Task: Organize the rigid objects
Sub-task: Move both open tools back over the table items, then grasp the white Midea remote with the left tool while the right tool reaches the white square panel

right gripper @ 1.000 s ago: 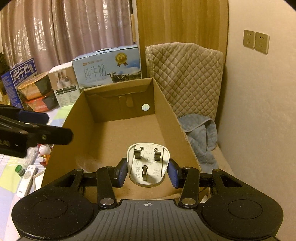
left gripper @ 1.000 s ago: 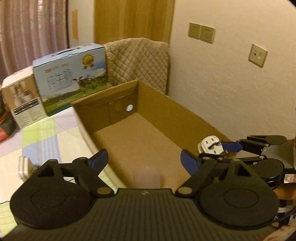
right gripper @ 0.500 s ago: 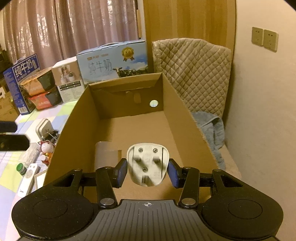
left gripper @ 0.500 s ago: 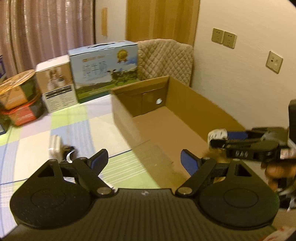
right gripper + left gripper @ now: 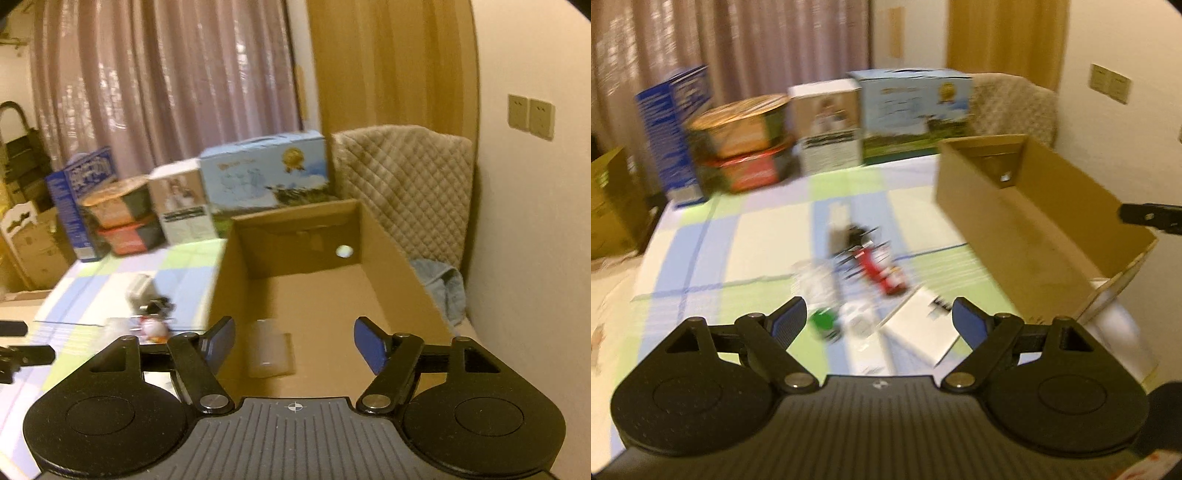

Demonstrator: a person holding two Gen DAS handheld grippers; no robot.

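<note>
My right gripper (image 5: 295, 339) hovers over the near end of the open cardboard box (image 5: 388, 258); its jaws are opening with nothing between them. The white plug is out of sight. A pale translucent patch (image 5: 269, 349) lies on the box floor. My left gripper (image 5: 879, 325) stands open and empty over the checked tablecloth (image 5: 701, 258). Just beyond its fingers, blurred, lie a green-capped item (image 5: 822, 321), a small white piece (image 5: 857, 321), a white card (image 5: 923, 328) and a red toy (image 5: 882, 273). The cardboard box (image 5: 1034, 221) is to its right.
Cartons stand along the table's far edge: a blue milk box (image 5: 916, 110), a white box (image 5: 827, 129), stacked round tins (image 5: 742, 147). A quilted chair back (image 5: 402, 184) and a wall are behind and right of the cardboard box. The right gripper's tip (image 5: 1145, 218) shows at the right edge.
The right jaws have opened and the white plug has left them. The left gripper has swung left, from over the box to over the small items on the table.
</note>
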